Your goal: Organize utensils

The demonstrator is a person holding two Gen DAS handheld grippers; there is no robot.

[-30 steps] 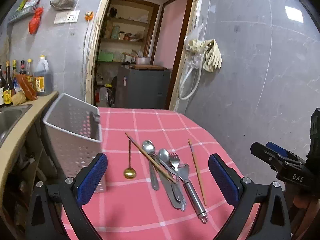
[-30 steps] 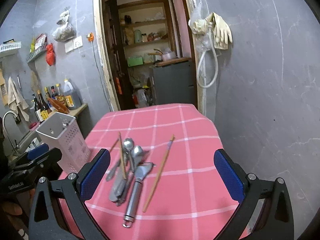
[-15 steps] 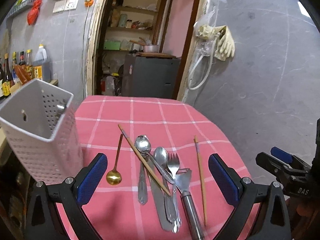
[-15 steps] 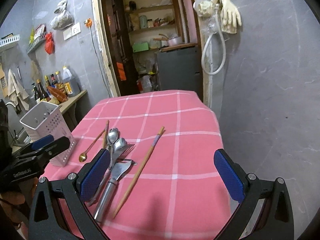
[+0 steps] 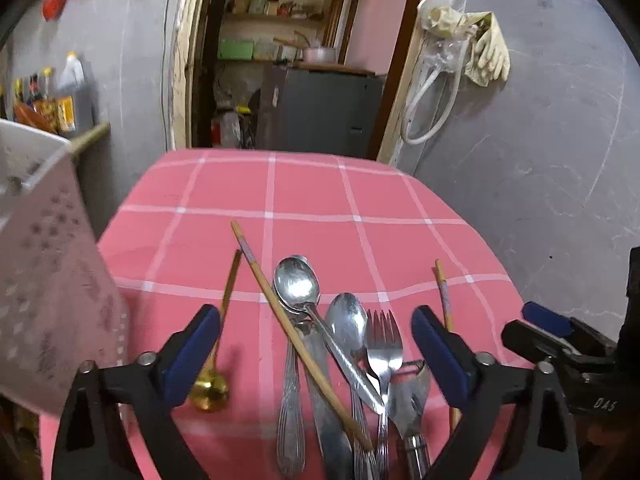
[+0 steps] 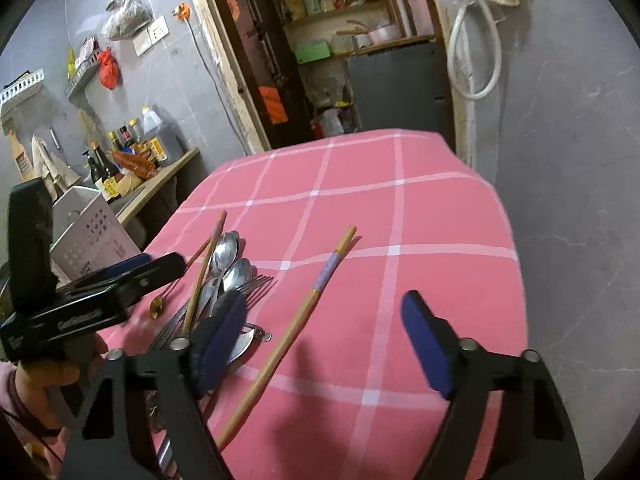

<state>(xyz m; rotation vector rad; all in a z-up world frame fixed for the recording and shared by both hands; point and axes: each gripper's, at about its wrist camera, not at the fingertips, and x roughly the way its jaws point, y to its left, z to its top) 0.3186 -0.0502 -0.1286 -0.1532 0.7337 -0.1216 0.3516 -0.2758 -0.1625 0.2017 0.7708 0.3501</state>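
Lying between the closing right hand-held gripper's (image 6: 324,340) jaws: chopstick (image 6: 308,304).

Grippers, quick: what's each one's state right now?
Left gripper: closing, empty, above the silver cutlery pile.
Right gripper: closing, empty, over the lone wooden chopstick.

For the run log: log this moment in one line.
left gripper: closing, over cutlery pile | right gripper: closing, over lone chopstick | holder: empty-looking

Grey wall (image 5: 540,184), open pantry doorway (image 5: 296,60)
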